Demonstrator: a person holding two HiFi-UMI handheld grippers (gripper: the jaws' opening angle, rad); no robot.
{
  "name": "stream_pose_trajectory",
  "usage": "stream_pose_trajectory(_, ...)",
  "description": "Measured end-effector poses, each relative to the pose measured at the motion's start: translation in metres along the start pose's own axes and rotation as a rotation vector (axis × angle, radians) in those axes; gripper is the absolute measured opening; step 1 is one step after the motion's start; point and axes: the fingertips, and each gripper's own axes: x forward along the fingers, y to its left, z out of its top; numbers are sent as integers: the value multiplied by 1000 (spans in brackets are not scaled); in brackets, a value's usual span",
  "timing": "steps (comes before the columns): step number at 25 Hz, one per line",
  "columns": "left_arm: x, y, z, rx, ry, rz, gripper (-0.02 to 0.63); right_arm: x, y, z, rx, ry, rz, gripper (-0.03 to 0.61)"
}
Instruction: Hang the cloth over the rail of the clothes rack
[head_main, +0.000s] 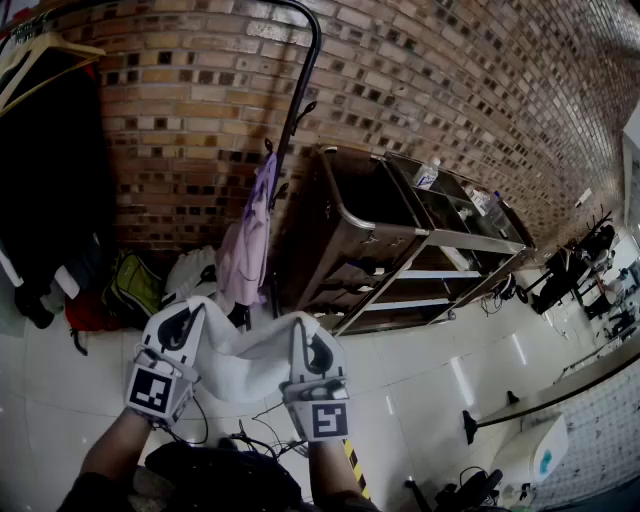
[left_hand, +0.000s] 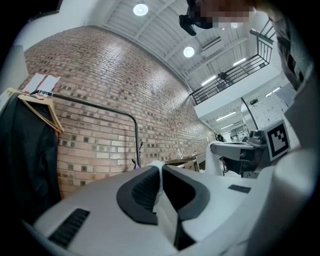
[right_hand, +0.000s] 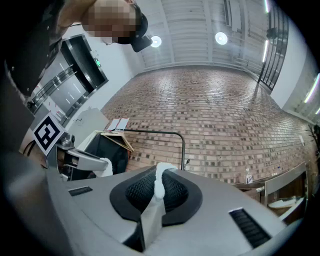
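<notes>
No writing can be read: each gripper's cube carries only a black-and-white square marker (head_main: 151, 390). The two pale cards (left_hand: 42, 83) at the rail's end look too small to make out, as does the label on the single bottle (head_main: 427, 174). The room has a brick wall (head_main: 420, 70), a glossy white tiled floor (head_main: 420, 370) and two round ceiling lamps (left_hand: 140, 9). One white cloth (head_main: 245, 358) is stretched between the two grippers, low in front of the clothes rack (head_main: 292, 115) and well below its black rail (head_main: 316, 40). The left gripper (head_main: 183, 322) is clamped tight on one edge of it, the right gripper (head_main: 312, 350) on the other. One wooden hanger (head_main: 40, 55) with a dark garment (head_main: 50, 170), one lilac garment (head_main: 250, 235) and one steel trolley (head_main: 400, 235) stand along the wall
</notes>
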Motion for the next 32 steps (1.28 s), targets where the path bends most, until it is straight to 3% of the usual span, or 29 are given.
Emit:
stream_pose_trajectory(6, 41, -32, 11, -33, -20, -24, 46, 19, -24, -8, -70, 15, 45, 40)
stream_pose_trajectory(13, 100, -50, 18, 10, -35, -117, 46, 56, -55, -23, -83, 44, 30, 40)
stream_pose_trajectory(19, 157, -33, 33, 72, -103, -153, 46, 108, -79, -17, -140, 19, 6, 40)
stream_pose_trajectory(24, 212, -9, 44, 29, -156, -221, 46, 162, -109, -7, -198, 1, -25, 40)
stream_pose_trajectory(32, 287, 21, 65, 70, -207, -346, 46, 238, -154, 6, -230, -36, -88, 40)
